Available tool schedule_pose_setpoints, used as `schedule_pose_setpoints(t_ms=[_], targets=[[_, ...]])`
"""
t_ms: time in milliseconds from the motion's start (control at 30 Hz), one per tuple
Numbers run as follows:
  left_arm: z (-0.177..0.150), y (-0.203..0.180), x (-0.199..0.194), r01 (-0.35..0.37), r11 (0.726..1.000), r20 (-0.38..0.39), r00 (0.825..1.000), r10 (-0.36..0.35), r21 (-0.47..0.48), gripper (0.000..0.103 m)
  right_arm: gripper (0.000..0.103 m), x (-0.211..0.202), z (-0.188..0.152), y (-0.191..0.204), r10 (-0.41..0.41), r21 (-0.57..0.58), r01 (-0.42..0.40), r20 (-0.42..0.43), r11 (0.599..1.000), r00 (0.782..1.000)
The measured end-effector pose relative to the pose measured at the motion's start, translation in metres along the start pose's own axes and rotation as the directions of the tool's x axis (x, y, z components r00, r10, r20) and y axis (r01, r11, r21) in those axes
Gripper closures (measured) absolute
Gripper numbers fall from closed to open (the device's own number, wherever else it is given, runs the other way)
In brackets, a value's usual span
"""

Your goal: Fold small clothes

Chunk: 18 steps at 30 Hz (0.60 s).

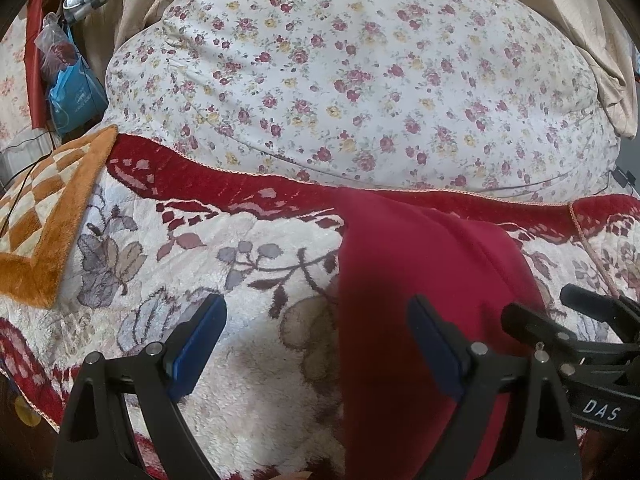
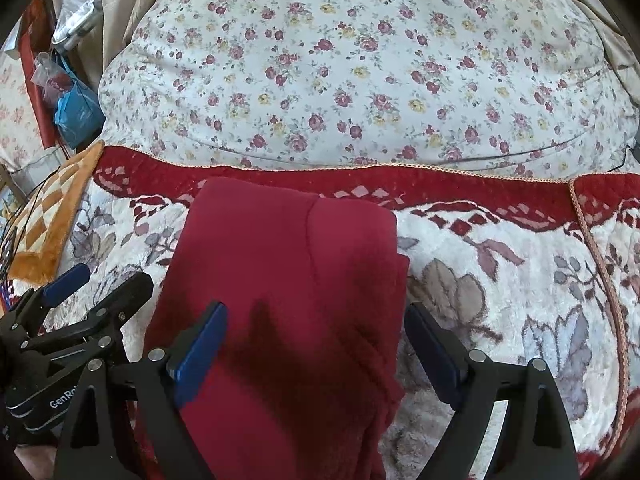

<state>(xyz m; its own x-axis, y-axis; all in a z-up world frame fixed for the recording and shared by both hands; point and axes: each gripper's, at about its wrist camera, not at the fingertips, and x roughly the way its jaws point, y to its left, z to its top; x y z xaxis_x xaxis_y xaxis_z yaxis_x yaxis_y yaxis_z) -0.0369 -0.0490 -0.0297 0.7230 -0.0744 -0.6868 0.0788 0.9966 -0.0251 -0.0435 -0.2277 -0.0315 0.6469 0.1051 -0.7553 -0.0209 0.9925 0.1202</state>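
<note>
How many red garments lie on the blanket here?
1: the red garment, already folded over, lies on the patterned blanket before both grippers. Others could be hidden beneath it.

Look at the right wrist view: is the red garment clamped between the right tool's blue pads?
No. The right tool stands open, its pads clear of the red garment.

Red garment [image 2: 288,280]: one piece of plain, deep red, soft knit cloth, no print. Folded into a long, roughly rectangular shape with layers stacked; a seam or fold line curves down its upper middle. Far end squared off, right corner rounded; the right edge shows layered folds. Lies flat on a fleecy cream blanket [image 2: 500,280] with grey leaves, far end touching the blanket's red border. Near end runs out of view.
</note>
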Motion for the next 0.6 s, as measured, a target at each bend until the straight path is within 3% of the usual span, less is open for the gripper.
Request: schedule_pose_setpoints(t_ms=[600], targets=[[-0.0001,0.0015,0.0016,0.001,1.000,-0.004,1.000,-0.001,0.000,0.012,0.010,0.0043,-0.0018,-0.0037,0.001,0.022,-0.001,-0.012,1.000,1.000]])
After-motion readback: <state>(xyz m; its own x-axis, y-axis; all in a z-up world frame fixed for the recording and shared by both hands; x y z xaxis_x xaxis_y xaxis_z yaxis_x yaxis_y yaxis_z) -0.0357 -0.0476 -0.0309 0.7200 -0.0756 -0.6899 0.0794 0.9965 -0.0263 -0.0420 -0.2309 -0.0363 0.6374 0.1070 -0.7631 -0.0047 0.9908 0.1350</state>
